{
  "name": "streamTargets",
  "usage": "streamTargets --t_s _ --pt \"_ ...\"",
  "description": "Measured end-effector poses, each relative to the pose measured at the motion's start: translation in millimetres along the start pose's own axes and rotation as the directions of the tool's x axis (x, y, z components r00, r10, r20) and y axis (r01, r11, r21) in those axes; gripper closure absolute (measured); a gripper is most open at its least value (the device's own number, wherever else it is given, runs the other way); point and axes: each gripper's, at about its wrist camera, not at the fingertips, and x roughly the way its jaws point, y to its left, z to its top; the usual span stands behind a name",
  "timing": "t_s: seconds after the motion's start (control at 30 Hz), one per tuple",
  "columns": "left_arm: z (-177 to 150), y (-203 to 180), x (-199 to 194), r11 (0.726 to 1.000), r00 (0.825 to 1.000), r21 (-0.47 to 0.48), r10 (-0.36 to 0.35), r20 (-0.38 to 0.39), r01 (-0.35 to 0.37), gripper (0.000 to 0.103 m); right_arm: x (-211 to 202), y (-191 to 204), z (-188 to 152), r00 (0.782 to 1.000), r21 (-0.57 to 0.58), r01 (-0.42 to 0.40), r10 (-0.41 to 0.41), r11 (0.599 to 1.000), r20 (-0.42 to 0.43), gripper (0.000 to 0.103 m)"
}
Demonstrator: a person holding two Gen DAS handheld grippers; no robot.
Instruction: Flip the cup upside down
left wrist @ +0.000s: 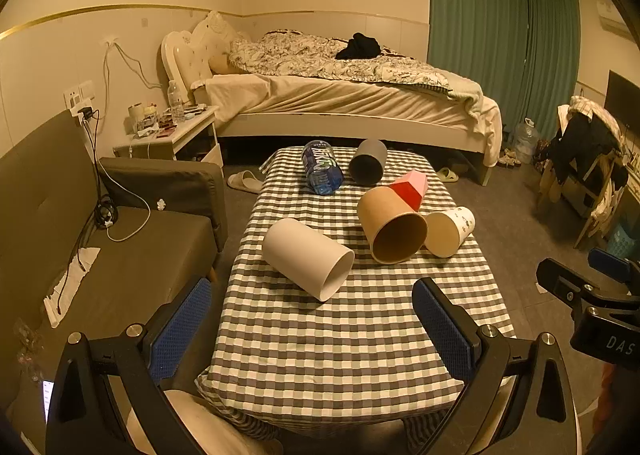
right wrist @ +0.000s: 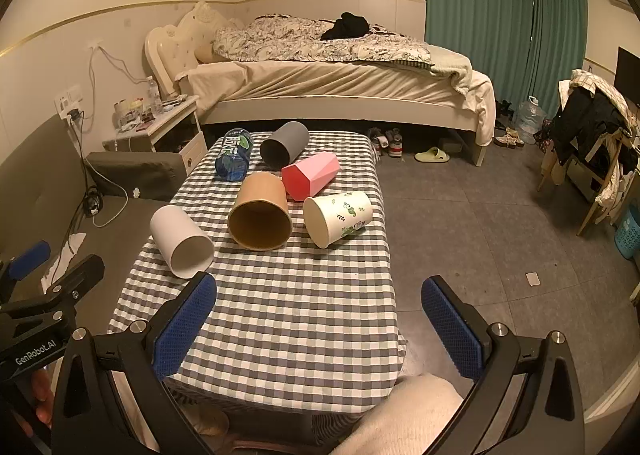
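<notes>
Several cups lie on their sides on a checked tablecloth (left wrist: pixel 352 339) (right wrist: pixel 304 319): a white cup (left wrist: pixel 306 258) (right wrist: pixel 181 241), a brown paper cup (left wrist: pixel 390 225) (right wrist: pixel 260 211), a floral white cup (left wrist: pixel 450 231) (right wrist: pixel 338 217), a pink faceted cup (left wrist: pixel 410 185) (right wrist: pixel 312 173) and a grey cup (left wrist: pixel 367 162) (right wrist: pixel 283 145). My left gripper (left wrist: pixel 312 325) is open and empty, above the table's near end, short of the white cup. My right gripper (right wrist: pixel 318 329) is open and empty, above the near right part of the table.
A blue water bottle (left wrist: pixel 322 167) (right wrist: pixel 234 154) lies at the table's far left. A dark sofa (left wrist: pixel 120 247) stands left of the table. A bed (left wrist: pixel 340 95) and a nightstand (left wrist: pixel 176 135) stand behind it. A chair with clothes (right wrist: pixel 592 135) is at right.
</notes>
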Motion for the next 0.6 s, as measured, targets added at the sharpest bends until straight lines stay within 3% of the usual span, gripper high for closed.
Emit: streamTargets --t_s 0.6 --pt "-0.8 -0.4 -1.5 1.0 1.0 -0.006 -0.004 0.001 0.004 0.0 -5.3 4.9 -0.7 1.0 -0.009 -0.011 0.011 1.0 0.002 0.0"
